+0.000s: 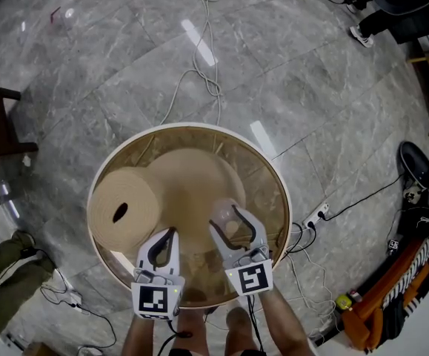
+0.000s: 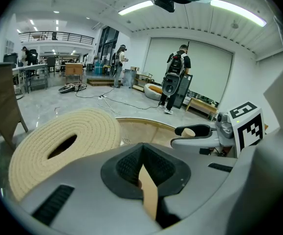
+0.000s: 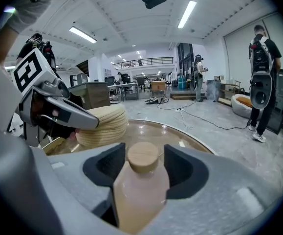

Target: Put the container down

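Container (image 3: 140,190), frosted bottle with wooden cap, upright between jaws of right gripper (image 3: 144,153). Jaws apart, clear gaps at both sides of cap; pads seem off the body. Bottle looks to stand on table (image 1: 271,163), so set-down seems done or nearly so. Left to do: draw gripper back without tipping it.

Left gripper (image 2: 142,148): tips together, tan sliver in gap, cannot tell what.

Table round, glass top, white rim; 1 woven coil (image 1: 121,210) at its left. Grey marble floor (image 1: 125,65), loose cables (image 1: 210,73), big open hall, people well apart.
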`<state>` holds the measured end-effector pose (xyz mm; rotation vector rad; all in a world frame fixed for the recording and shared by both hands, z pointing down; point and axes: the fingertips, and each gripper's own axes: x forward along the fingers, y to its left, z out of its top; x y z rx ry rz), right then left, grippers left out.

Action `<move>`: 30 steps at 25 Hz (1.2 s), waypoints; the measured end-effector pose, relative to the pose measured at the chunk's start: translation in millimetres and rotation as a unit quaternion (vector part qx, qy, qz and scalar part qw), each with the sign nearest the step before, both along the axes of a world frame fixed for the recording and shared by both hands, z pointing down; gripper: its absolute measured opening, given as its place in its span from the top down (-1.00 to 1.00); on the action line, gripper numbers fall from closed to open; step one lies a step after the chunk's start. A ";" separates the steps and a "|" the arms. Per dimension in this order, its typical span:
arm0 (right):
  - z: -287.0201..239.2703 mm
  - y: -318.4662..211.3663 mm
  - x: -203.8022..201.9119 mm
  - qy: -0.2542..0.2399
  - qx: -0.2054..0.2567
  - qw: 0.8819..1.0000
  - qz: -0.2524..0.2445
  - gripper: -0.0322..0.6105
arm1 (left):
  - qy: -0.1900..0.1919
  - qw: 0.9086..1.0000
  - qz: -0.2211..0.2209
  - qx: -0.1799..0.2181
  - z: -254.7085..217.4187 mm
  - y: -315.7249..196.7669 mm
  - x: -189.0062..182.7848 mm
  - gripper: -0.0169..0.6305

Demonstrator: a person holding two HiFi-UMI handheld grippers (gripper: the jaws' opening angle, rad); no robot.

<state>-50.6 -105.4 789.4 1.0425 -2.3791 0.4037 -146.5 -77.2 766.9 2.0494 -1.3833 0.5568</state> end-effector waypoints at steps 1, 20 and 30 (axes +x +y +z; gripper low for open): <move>0.7 0.0 -0.7 0.000 -0.005 1.000 -0.005 0.06 | -0.004 1.000 0.006 0.005 -0.7 -0.1 0.2 0.90; -37.8 3.0 -0.5 -0.008 -0.011 1.000 -0.018 -0.13 | -0.017 0.999 0.024 0.038 -38.8 -0.2 3.2 0.90; -106.4 4.3 8.7 -0.023 0.017 1.000 -0.012 0.07 | -0.024 0.998 0.023 0.062 -104.6 1.4 13.1 0.90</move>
